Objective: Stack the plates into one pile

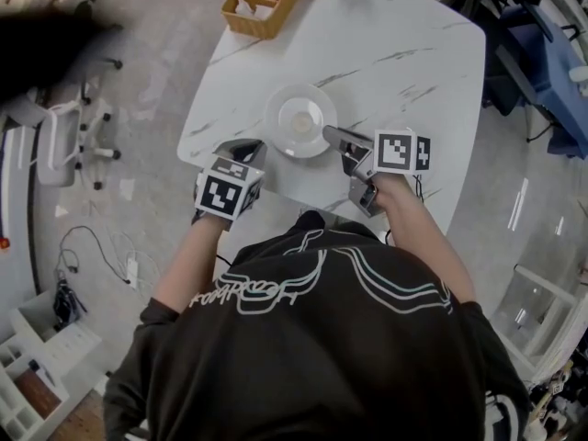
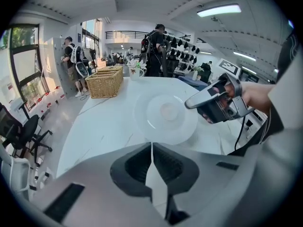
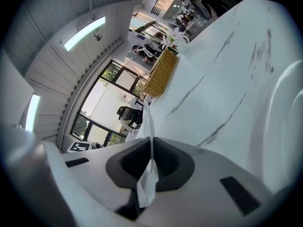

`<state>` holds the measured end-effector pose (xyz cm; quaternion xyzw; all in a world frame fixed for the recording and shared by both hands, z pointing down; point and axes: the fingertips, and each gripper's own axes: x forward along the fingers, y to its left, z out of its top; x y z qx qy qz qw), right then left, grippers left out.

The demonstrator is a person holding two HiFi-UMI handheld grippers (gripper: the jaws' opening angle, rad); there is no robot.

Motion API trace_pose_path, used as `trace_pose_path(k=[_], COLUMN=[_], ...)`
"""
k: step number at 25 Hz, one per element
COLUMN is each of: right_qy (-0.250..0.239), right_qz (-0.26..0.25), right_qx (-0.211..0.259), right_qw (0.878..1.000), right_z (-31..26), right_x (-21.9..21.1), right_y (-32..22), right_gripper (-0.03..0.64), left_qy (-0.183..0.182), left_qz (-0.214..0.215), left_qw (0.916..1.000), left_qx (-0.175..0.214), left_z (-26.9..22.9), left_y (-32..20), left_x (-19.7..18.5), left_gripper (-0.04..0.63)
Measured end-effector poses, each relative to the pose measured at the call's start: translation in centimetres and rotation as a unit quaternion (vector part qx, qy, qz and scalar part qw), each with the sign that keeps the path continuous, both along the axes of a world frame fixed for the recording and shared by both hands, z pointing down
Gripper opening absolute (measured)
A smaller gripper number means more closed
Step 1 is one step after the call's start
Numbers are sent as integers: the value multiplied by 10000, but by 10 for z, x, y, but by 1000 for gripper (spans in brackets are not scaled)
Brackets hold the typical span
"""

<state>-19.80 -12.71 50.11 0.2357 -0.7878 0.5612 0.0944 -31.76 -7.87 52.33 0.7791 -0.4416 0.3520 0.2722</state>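
Plates (image 1: pixel 300 119) sit as one pile.
Left gripper (image 1: pixel 248 150) and right gripper (image 1: pixel 335 136) flank pile, both pinched closed, empty; best back off straight, no rim bumps.

You are standing in a big open workroom, part office and part lab. Long light strips (image 2: pixel 226 10) run across the high ceiling (image 2: pixel 151 4), and tall windows (image 2: pixel 26 56) stand at one side. Rolling office chairs (image 2: pixel 21 134) wait near the white marble-look table (image 2: pixel 109 126). Other people (image 2: pixel 154 51) stand behind it, and loose cables (image 1: pixel 92 244) lie on the grey floor (image 1: pixel 156 53).
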Motion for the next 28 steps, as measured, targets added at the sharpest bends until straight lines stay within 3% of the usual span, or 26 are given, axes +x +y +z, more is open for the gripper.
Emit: trace_pose_path(k=[11,16,28], right_qy=[-168,-221,-229], right_qz=[266,410,887], right_qx=[293,347,314], right_qw=[9991,9983,9953], right_z=[-48,-67,-77], right_x=[68,105,190], right_y=[2,3,7], right_gripper=[35,35,35], left_qy=[313,166,114], left_qz=[-228,-271,-25], left_qw=[9990,9975,9979], left_qx=[224,629,631], left_z=[-34,-55,-56], left_y=[13,10,16], left_x=[50,76,137], left_gripper=[32,32,32])
